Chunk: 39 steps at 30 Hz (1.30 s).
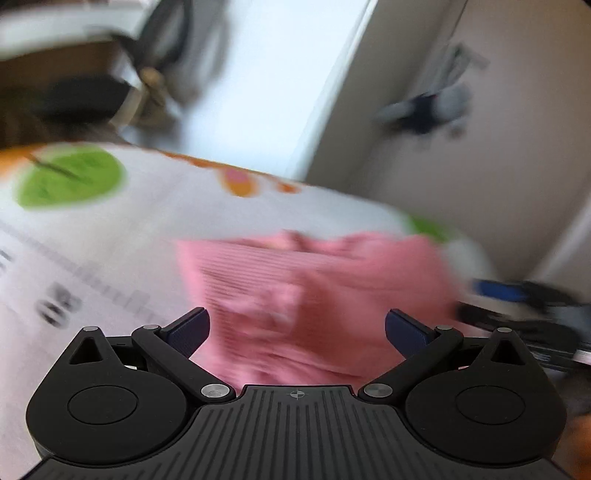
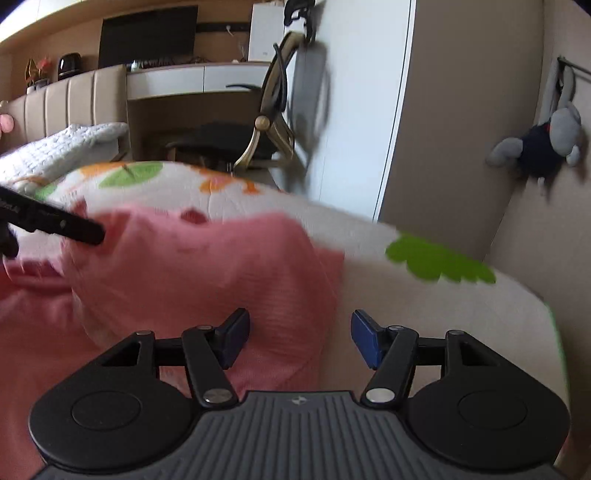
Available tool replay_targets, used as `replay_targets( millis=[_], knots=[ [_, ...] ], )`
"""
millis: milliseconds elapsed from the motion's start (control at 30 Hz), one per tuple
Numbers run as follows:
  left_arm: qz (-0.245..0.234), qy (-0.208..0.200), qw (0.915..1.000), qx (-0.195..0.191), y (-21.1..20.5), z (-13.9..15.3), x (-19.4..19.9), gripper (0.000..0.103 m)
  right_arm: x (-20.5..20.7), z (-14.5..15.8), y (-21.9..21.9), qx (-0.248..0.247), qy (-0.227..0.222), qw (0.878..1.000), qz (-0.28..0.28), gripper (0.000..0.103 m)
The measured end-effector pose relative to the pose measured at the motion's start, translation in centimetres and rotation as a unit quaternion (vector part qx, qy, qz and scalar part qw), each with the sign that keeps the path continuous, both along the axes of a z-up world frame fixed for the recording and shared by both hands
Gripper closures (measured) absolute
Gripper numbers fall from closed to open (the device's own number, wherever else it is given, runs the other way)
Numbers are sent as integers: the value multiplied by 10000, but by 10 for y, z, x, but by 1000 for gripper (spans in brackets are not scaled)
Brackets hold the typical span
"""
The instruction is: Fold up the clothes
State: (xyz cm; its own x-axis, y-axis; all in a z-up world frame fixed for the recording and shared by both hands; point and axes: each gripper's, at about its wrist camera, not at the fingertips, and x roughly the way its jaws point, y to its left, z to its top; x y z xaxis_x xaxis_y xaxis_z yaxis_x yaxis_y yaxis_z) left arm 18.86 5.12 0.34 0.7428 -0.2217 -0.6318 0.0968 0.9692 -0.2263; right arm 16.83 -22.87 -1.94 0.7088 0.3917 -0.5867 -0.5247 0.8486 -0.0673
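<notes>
Spread across a bed, a pink garment (image 2: 207,266) lies on a white blanket (image 2: 424,306) printed with green and orange shapes, its ribbed knit bunched and rumpled. From the right wrist camera the cloth runs its long way from the lower left of the frame up toward the middle, with one edge sloping down beneath the right gripper (image 2: 300,341); which end is the neck and which the hem cannot be told. That gripper's blue-padded fingers (image 2: 364,341) stand spread apart just above the garment's right edge, one over pink knit and the other over bare blanket, with nothing between them. From the left wrist camera, blurred throughout, the garment (image 1: 306,291) fills the middle ground, wider across than deep, its far edge near the blanket (image 1: 110,251) border. The left gripper (image 1: 297,330) also has its fingers (image 1: 188,332) spread wide, over the cloth and holding nothing; whether they touch the fabric cannot be told. Its black body (image 2: 51,221) pokes in at the left of the right camera's frame, over the garment's far corner. Beyond the bed stand an office chair (image 2: 273,122), a desk (image 2: 192,79) with a dark screen (image 2: 147,35) and a white wardrobe (image 2: 362,103); a grey stuffed toy (image 2: 543,147) hangs on the wall.
</notes>
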Motion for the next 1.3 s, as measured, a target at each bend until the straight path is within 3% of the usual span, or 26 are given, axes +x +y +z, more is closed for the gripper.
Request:
replay_targets(
  millis=[67, 100, 167, 267, 367, 433, 500, 600, 767, 867, 900, 967, 1067, 1133, 1233, 1267, 1300],
  knots=[
    [-113, -148, 9992, 340, -8, -3, 2, 6, 0, -7, 4, 44, 12, 10000, -4, 40],
    [-150, -129, 9990, 406, -9, -5, 3, 28, 4, -8, 7, 43, 2, 10000, -1, 40],
    [-212, -10, 9987, 463, -9, -7, 7, 54, 1, 2, 5, 73, -141, 9999, 34, 40],
    [-265, -147, 9980, 547, -5, -1, 4, 75, -3, 23, 6, 217, -496, 9985, 93, 40],
    [-126, -362, 9969, 688, 7, 9, -5, 75, 9, 33, 14, 70, -911, 9958, 56, 40],
    [-111, -200, 9961, 847, 11, 5, -4, 74, 22, 27, 26, -311, -969, 9948, 73, 40],
    [-123, 24, 9947, 1022, 14, -2, -2, 58, 40, 2, 38, -991, -830, 9916, 82, 40],
    [-214, 189, 9932, 1127, 20, -12, -1, 36, 52, -17, 35, -1277, -755, 9889, 7, 40],
    [-141, -35, 9981, 604, 44, 11, -1, 25, 47, 13, 21, -1140, -815, 9901, -93, 41],
    [-230, -160, 9996, 45, 56, 28, 9, 9, 63, 35, 12, -248, -239, 9994, 16, 41],
    [-246, -41, 9994, -231, 60, 27, 17, 9, 72, 35, 13, -18, -73, 10000, 12, 41],
    [-171, 315, 9966, -746, 66, 19, 34, 9, 89, 34, 17, 357, 223, 9991, -6, 41],
    [291, 856, 9907, -1019, 67, -7, 58, 13, 115, 12, 28, 422, 514, 9976, -213, 41],
    [383, 827, 9895, -1126, 63, -16, 63, 11, 127, -5, 32, 448, 752, 9957, -307, 42],
    [301, 701, 9918, -1024, 52, -18, 68, 27, 128, -16, 43, 399, 775, 9961, -144, 66],
    [219, 645, 9936, -904, 47, -19, 70, 41, 128, -14, 47, 372, 736, 9966, -83, 83],
    [139, 619, 9945, -833, 44, -18, 73, 74, 126, -9, 52, 341, 686, 9971, -24, 96]
  ],
)
